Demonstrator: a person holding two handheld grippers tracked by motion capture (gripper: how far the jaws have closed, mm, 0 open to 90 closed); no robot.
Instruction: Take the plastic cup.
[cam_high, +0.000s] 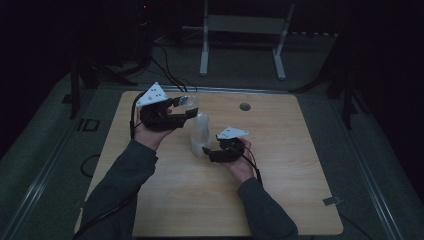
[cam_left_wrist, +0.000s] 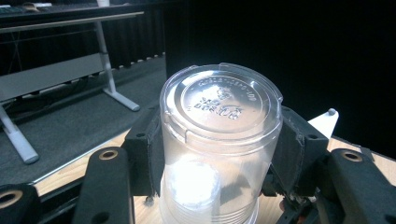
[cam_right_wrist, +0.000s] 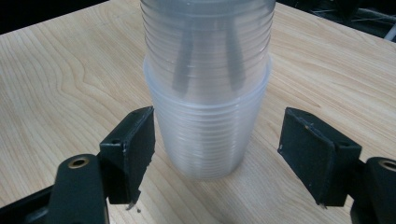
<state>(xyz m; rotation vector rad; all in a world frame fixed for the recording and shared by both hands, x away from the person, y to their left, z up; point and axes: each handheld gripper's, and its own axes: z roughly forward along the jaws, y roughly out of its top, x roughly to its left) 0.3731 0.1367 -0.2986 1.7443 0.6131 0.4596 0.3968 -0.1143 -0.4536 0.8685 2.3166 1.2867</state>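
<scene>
- Your right tongs (cam_right_wrist: 215, 154) are sitting low on the worktop (cam_high: 280, 170), jaws standing apart either side of the bottom cup (cam_right_wrist: 205, 140) w/ a gap on each side, pads not touching it, so nothing's gripped there.
- That bottom cup is standing upright on the wood near the worktop's middle, just left of your right hand (cam_high: 239, 162).
- The clear cup stack (cam_high: 200, 132) is rising out of it; in the right gripper view the upper cups (cam_right_wrist: 208, 42) are nesting down into the bottom one.
- Your left tongs (cam_left_wrist: 219, 154) are closing in tight on the stack's top cup (cam_left_wrist: 219, 135), pads pressing its sides just under the rim.
- The flat clear lid (cam_left_wrist: 222, 100) is sitting on that top cup.
- Farther back, past the worktop edge, a white-legged frame (cam_high: 242, 35) is standing on the floor.
</scene>
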